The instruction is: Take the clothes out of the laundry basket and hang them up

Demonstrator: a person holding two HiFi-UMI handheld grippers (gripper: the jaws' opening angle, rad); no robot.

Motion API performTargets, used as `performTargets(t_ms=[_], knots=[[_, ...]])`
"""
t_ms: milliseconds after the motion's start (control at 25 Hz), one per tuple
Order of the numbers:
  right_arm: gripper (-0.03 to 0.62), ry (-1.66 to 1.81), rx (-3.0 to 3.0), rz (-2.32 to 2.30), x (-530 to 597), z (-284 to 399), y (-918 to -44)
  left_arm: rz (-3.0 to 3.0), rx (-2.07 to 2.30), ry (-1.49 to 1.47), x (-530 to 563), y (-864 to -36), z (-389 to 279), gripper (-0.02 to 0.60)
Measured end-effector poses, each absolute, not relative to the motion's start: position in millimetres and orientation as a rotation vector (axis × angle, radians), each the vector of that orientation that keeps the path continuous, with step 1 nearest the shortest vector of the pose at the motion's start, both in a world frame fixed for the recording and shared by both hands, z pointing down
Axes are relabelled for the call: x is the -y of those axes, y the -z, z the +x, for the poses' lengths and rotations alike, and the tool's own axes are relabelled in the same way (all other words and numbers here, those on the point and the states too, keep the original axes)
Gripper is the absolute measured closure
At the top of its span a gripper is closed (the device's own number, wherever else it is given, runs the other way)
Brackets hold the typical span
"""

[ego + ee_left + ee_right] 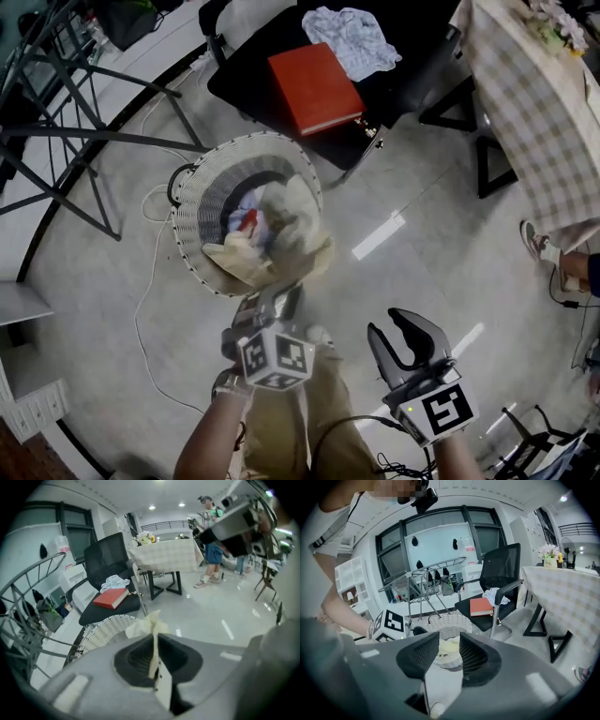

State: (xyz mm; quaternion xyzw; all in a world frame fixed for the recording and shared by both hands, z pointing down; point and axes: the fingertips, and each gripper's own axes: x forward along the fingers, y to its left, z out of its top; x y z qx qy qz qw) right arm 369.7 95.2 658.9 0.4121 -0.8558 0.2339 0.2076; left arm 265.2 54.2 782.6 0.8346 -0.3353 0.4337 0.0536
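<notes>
A white wicker laundry basket (192, 202) stands on the floor ahead of me, with several clothes (247, 214) inside. My left gripper (274, 298) is shut on a cream garment (267, 248) that hangs lifted above the basket's near rim. In the left gripper view the cream cloth (153, 634) is pinched between the closed jaws of the left gripper (153, 660), with the basket (105, 629) below. My right gripper (386, 323) is to the right, open and empty. In the right gripper view the right gripper (449, 654) looks toward the garment (449, 649) and basket (451, 623).
A metal drying rack (66, 122) stands at the far left. A black office chair (253, 66) behind the basket holds a red book (314, 86) and a white cloth (352, 37). A checked-cloth table (539, 103) and a person's shoe (537, 244) are at the right.
</notes>
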Motion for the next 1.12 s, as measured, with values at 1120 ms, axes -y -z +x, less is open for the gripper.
performTargets(t_ms=[1120], knots=[[0.473, -0.387, 2.566, 1.086, -65, 305, -470, 2.617, 1.263, -0.902, 69, -422, 187, 0.563]])
